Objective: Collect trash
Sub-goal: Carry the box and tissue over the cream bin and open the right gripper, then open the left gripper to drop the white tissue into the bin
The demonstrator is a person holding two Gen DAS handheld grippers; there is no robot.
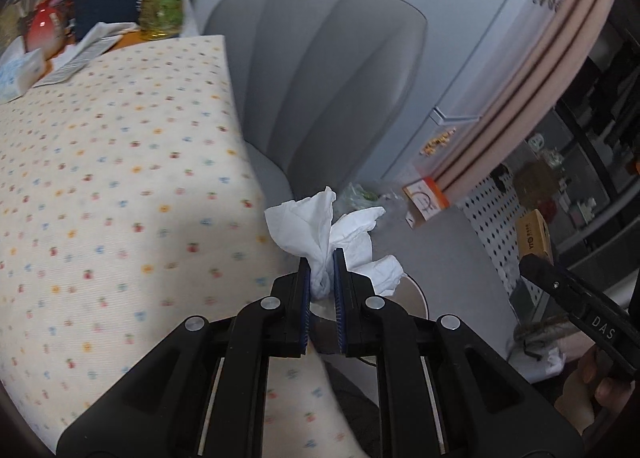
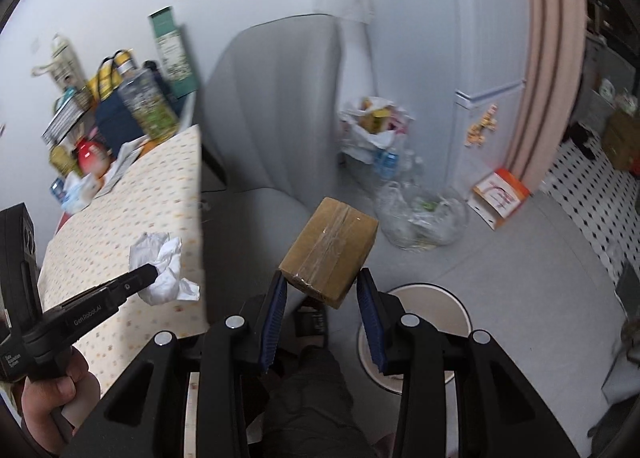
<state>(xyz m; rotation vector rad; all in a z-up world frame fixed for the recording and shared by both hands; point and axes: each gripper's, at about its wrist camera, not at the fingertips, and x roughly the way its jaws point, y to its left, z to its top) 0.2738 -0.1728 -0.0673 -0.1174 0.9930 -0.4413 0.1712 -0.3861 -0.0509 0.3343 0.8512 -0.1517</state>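
Note:
My left gripper (image 1: 322, 262) is shut on a crumpled white tissue (image 1: 320, 226) and holds it in the air just past the right edge of the table (image 1: 120, 178); the tissue also shows in the right wrist view (image 2: 164, 266). My right gripper (image 2: 322, 284) is shut on a taped brown cardboard box (image 2: 330, 248), held above the floor. A round white trash bin (image 2: 440, 298) stands on the floor just below and right of the box. In the left wrist view its rim (image 1: 418, 292) peeks out under the tissue, and the box (image 1: 534, 236) shows at far right.
A grey chair (image 2: 272, 118) stands beside the table. Clear plastic bags of rubbish (image 2: 420, 214) and a white bag (image 2: 372, 126) lie on the floor by the white fridge (image 2: 488, 78). Bottles, boxes and a tissue pack (image 1: 20, 74) crowd the table's far end.

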